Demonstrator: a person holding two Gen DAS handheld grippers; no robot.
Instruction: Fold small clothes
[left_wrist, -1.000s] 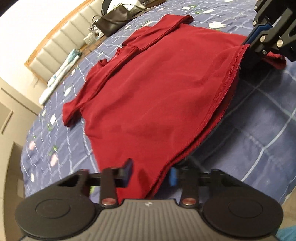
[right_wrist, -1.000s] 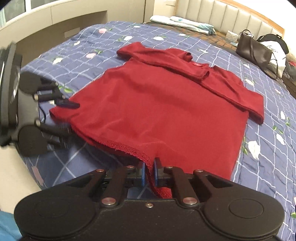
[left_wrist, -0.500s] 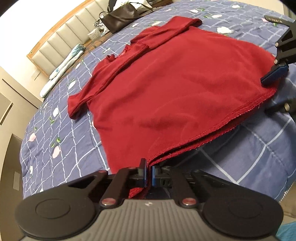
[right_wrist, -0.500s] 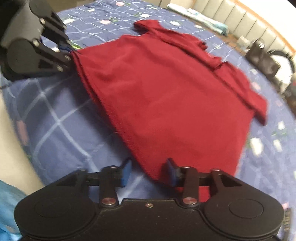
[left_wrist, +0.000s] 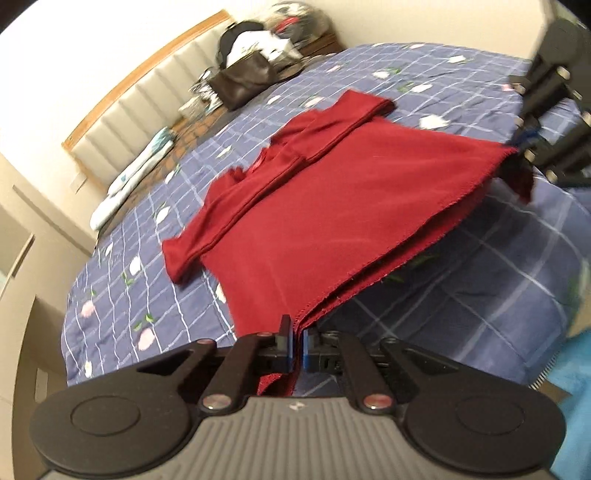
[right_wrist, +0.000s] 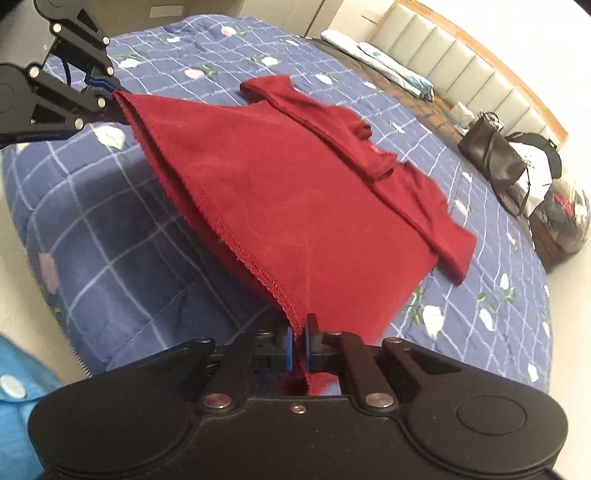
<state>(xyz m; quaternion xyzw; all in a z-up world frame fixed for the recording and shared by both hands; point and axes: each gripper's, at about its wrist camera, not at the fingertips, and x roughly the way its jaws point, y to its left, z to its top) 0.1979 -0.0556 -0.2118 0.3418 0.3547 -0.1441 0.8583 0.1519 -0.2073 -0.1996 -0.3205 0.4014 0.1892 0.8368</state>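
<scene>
I have the left gripper (left_wrist: 295, 345) and right gripper (right_wrist: 300, 345) each clamped on a hem corner of the red shirt (left_wrist: 332, 206), lifted off the bed (left_wrist: 498, 295). Both layers appear caught. Carry the hem level toward the collar.

Red shirt (left_wrist: 332, 206) on blue quilted bed (left_wrist: 498, 295)

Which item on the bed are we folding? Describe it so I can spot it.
On the blue checked bedspread, near its foot end, lies a dark red shirt, its short sleeves towards the headboard. It is the only red item, and the left gripper and right gripper each pinch a hem corner.
</scene>
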